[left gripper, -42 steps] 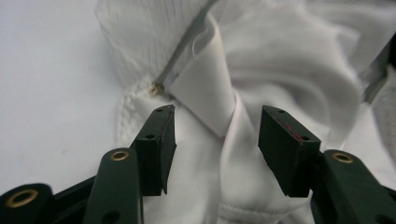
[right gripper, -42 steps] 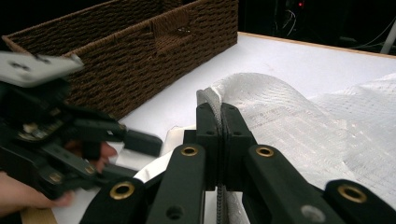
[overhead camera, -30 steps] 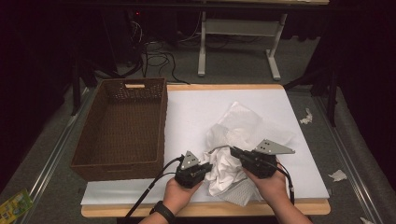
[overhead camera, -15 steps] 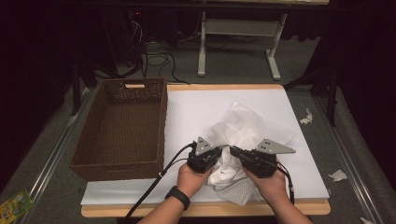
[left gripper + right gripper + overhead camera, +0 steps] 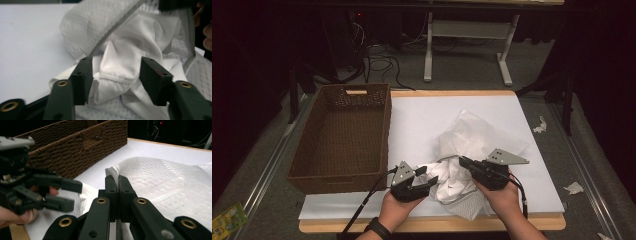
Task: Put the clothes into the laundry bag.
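A white mesh laundry bag point(image 5: 472, 132) lies crumpled on the white table top, with a white garment point(image 5: 451, 180) bunched at its near opening. My right gripper point(image 5: 462, 161) is shut on the bag's corded edge point(image 5: 113, 173), which runs between the closed jaws point(image 5: 118, 180). My left gripper point(image 5: 427, 177) stands open just left of the garment. Its jaws have just been opening. In the left gripper view a hemmed fold of the garment point(image 5: 120, 57) sits between the spread jaws point(image 5: 115, 67), and the pads do not press on it. The mesh point(image 5: 85, 27) rises behind.
A brown wicker basket point(image 5: 387, 130) stands empty on the table's left half, close to my left gripper point(image 5: 75, 195). The white table top point(image 5: 422, 115) stretches behind the bag. Paper scraps point(image 5: 573, 188) lie on the floor at the right.
My left gripper pushed up into the cloth beside the right gripper, then drew back toward the person with its jaws spread. The right gripper stayed where it was, shut on the bag's edge.
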`<act>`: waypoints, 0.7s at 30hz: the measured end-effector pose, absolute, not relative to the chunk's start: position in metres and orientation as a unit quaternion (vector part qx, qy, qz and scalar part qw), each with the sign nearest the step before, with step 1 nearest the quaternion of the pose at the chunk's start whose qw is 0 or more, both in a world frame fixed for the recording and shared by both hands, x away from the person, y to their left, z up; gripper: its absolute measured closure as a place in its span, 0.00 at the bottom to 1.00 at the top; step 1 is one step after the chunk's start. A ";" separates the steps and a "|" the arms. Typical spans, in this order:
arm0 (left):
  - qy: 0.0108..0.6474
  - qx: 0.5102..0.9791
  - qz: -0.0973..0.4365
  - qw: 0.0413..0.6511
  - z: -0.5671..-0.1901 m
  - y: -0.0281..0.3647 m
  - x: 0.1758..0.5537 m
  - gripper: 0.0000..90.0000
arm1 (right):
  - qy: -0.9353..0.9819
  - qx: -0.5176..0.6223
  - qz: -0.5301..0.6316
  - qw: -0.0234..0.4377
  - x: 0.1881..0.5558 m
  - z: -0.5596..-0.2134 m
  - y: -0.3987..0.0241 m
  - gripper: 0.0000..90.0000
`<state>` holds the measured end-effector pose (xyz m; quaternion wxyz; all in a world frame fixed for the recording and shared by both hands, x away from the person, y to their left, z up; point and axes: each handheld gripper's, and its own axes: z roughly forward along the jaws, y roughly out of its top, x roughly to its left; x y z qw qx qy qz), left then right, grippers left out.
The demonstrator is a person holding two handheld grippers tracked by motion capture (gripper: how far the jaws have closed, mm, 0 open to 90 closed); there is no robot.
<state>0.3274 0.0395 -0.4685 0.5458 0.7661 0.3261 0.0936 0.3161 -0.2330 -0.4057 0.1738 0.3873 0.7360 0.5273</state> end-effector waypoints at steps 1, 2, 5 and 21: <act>0.326 0.770 0.095 0.540 -0.470 0.037 0.328 0.44 | 0.736 0.388 0.527 0.174 0.316 -0.406 -0.233 0.99; 0.326 0.773 0.098 0.535 -0.472 0.036 0.329 0.42 | 0.737 0.386 0.527 0.174 0.316 -0.406 -0.233 0.99; 0.337 0.785 0.081 0.513 -0.480 0.030 0.335 0.40 | 0.736 0.387 0.528 0.173 0.316 -0.406 -0.233 0.99; 0.302 0.790 0.083 0.527 -0.455 0.016 0.337 0.96 | 0.739 0.384 0.526 0.172 0.317 -0.407 -0.229 0.99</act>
